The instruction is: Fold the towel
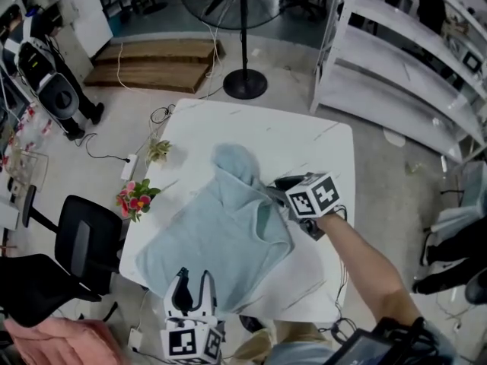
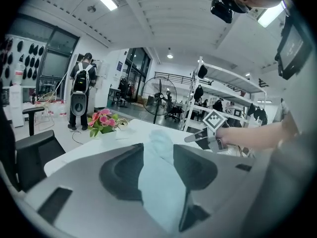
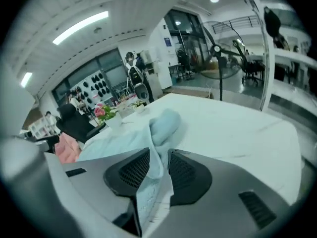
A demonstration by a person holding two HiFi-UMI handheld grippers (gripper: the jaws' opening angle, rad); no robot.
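soft pale-blue terry towel (image 1: 221, 242) lies rumpled on smooth white table (image 1: 319, 150).

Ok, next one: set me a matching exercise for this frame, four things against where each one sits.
Things:
1. towel
2. flowers
3. fan
4. chair

Places:
A. standing on the floor beyond the far edge of the table
B. lying partly bunched on the table top
C. on the floor off the table's left side
D. on the table, at its left edge

Pairs: 1-B, 2-D, 3-A, 4-C
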